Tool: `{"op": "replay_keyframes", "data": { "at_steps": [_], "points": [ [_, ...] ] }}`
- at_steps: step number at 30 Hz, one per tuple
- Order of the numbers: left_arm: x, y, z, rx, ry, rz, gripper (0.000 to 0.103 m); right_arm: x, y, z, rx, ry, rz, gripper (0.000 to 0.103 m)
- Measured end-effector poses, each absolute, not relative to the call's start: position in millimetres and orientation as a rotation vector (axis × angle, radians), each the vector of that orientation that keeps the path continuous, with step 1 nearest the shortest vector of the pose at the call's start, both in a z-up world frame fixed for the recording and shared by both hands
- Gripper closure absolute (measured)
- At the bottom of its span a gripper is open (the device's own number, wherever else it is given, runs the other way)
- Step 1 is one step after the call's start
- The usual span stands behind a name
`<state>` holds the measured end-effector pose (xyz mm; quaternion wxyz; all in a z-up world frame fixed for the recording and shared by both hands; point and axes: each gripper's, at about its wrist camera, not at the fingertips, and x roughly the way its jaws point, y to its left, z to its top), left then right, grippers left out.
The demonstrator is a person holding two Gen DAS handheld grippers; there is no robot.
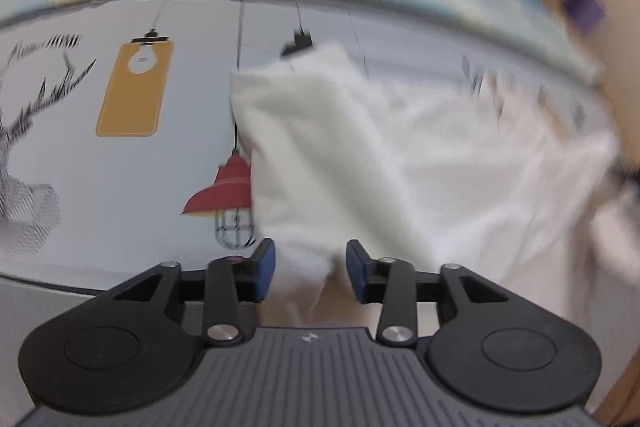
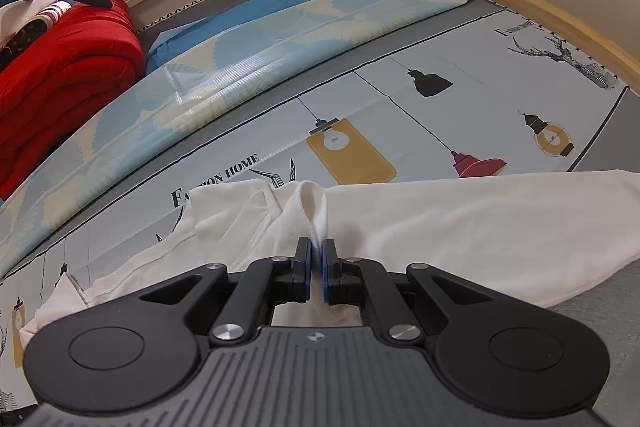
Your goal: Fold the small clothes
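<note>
my right gripper (image 2: pixel 319 255) is pinching a ridge of the white shirt (image 2: pixel 460 223) lying on the bed (image 2: pixel 400 99); my left gripper (image 1: pixel 311 269) is straddling its near edge, jaws apart, shirt stretching rightward

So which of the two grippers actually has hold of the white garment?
The right gripper: its jaws are shut on a pinched ridge of the white garment. The left gripper is open, cloth merely lying between its pads.

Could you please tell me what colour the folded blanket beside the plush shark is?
The folded blanket is bright red, seen best in the right wrist view.
</note>
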<state>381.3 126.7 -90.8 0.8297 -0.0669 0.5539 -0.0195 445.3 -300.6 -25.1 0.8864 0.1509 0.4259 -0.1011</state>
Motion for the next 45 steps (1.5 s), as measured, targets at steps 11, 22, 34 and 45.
{"op": "replay_keyframes", "data": {
  "at_steps": [11, 22, 34, 45],
  "points": [
    [363, 127, -87, 0.064, 1.119, 0.004, 0.093, 445, -302, -26, 0.32, 0.891, -0.201, 0.098],
    [343, 169, -83, 0.015, 1.188, -0.05, 0.102, 442, -307, -37, 0.322, 0.977, -0.258, 0.098],
    [398, 197, -78, -0.363, 0.926, 0.032, 0.077, 439, -309, -42, 0.331, 0.984, -0.242, 0.098],
    [430, 192, -107, -0.415, 0.929, 0.018, 0.054, 447, -304, -39, 0.331, 0.979, -0.18, 0.098]
  ]
}}
